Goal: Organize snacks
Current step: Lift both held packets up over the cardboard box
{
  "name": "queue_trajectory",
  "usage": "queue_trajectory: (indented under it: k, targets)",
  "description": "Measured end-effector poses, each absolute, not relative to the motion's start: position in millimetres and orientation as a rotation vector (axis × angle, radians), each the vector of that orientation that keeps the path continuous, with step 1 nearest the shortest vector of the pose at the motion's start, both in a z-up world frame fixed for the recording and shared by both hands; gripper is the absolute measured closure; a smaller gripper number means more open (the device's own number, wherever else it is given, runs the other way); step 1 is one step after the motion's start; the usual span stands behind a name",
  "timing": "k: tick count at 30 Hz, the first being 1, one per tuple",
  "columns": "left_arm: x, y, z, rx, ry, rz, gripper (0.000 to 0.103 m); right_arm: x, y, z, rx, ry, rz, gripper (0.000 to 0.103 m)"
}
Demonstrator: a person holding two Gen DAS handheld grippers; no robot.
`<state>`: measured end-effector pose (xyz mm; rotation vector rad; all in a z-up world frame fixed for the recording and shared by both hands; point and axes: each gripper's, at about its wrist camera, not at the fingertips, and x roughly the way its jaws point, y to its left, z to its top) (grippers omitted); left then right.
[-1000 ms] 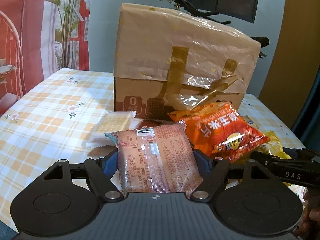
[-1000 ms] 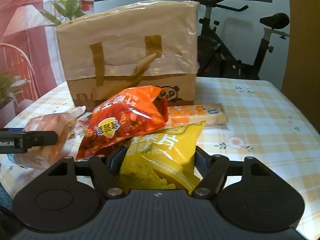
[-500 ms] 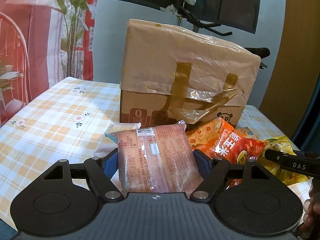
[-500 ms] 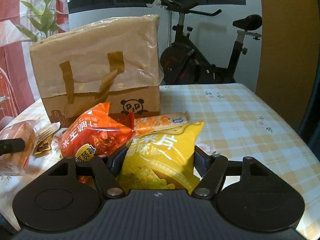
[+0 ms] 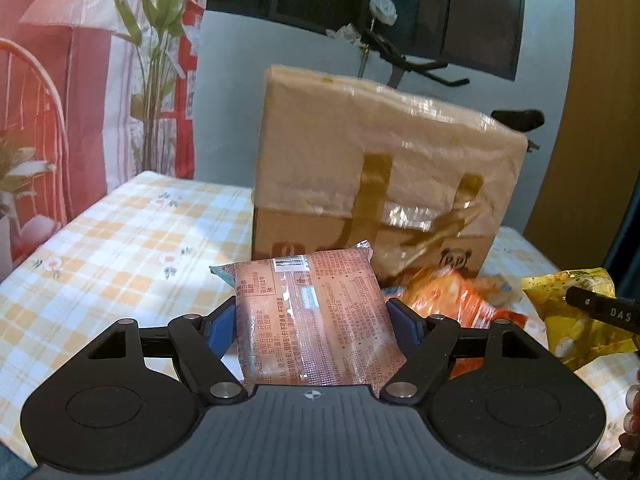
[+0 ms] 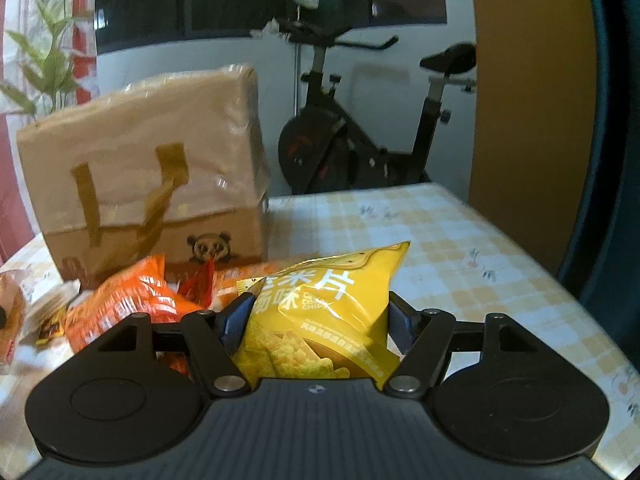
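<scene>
My left gripper [image 5: 312,320] is shut on a pink snack packet [image 5: 312,316], held above the checked tablecloth [image 5: 120,248]. A yellow chip bag [image 6: 324,312] sits pinched in my right gripper [image 6: 316,320], lifted off the cloth; the same bag [image 5: 576,320] shows at the right of the left wrist view. Behind both stands a tan bag [image 5: 380,184] with brown handles and a panda mark, its top closed over. An orange snack bag [image 6: 124,308] lies in front of it on the table.
More packets lie by the orange bag: a long orange-and-white pack [image 6: 256,276] and a clear-wrapped item [image 6: 24,312] at the left. An exercise bike [image 6: 360,136] stands beyond the table's far edge. Bare cloth [image 6: 460,248] spreads to the right.
Both grippers have lifted and tipped up with their packets, so the bag sits lower in view. The yellow bag has come up off the orange bag, which now lies lower and to the left.
</scene>
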<state>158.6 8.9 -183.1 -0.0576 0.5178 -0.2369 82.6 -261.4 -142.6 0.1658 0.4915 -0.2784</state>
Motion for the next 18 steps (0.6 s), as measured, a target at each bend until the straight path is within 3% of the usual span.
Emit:
queue_trajectory:
  k: [9,18]
  targets:
    - [174.0,17.5,-134.3,-0.049,0.407,-0.250,0.024,84.8,-282.7,-111.3,0.132,0.368,-0.321,0.032]
    - [213.9,2.5,-77.0,-0.009,0.315,-0.281,0.024,127.0,-279.0,-40.6,0.151,0.195,-0.185,0.032]
